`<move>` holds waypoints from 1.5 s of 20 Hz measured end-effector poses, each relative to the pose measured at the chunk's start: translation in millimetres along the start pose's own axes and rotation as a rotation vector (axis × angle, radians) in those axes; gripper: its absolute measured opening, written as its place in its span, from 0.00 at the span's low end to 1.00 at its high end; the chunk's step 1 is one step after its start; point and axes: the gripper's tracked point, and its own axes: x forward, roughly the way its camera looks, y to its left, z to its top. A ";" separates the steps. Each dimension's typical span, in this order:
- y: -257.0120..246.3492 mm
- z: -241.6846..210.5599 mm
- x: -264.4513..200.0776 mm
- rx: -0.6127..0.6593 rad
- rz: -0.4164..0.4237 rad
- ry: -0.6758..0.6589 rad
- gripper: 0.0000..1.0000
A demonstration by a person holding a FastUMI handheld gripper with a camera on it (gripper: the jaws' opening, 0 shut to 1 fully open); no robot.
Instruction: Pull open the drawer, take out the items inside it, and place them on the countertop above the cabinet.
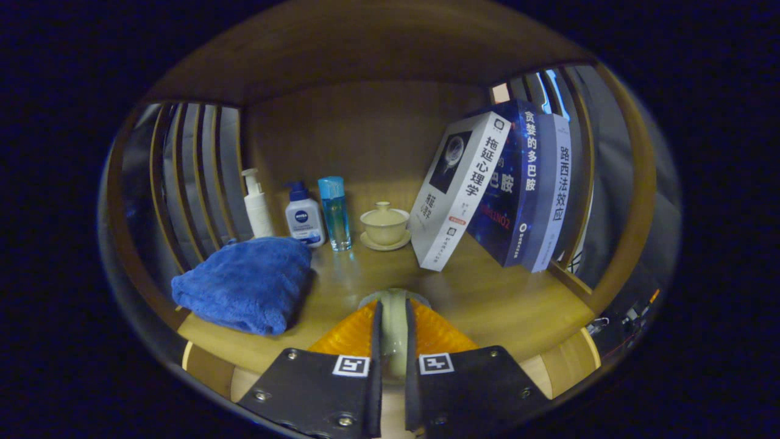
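Countertop (487, 299): wood, smooth, with a soft sheen; back panel and side slats of like wood. Towel (247, 283): plush cloth, rough nap, matt; lidded cup (384, 222) on saucer: glazed ceramic, glossy, as is the pale cup (393, 329) pinched between the closed fingers of the gripper (393, 341). Bottles at far left (301, 213): smooth plastic, one clear and shiny; books (487, 189) at right: paper with glossy covers.

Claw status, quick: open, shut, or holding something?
Claw: closed on a pale rounded ceramic piece, both fingers pressing its sides, above the wooden countertop.
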 end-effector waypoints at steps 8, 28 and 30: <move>9.8 8.5 18.7 -0.070 -0.040 -0.103 0.16; -6.4 4.7 -210.5 -0.146 -0.001 -0.319 0.98; -3.9 -7.2 -242.9 -0.114 0.014 -0.319 0.98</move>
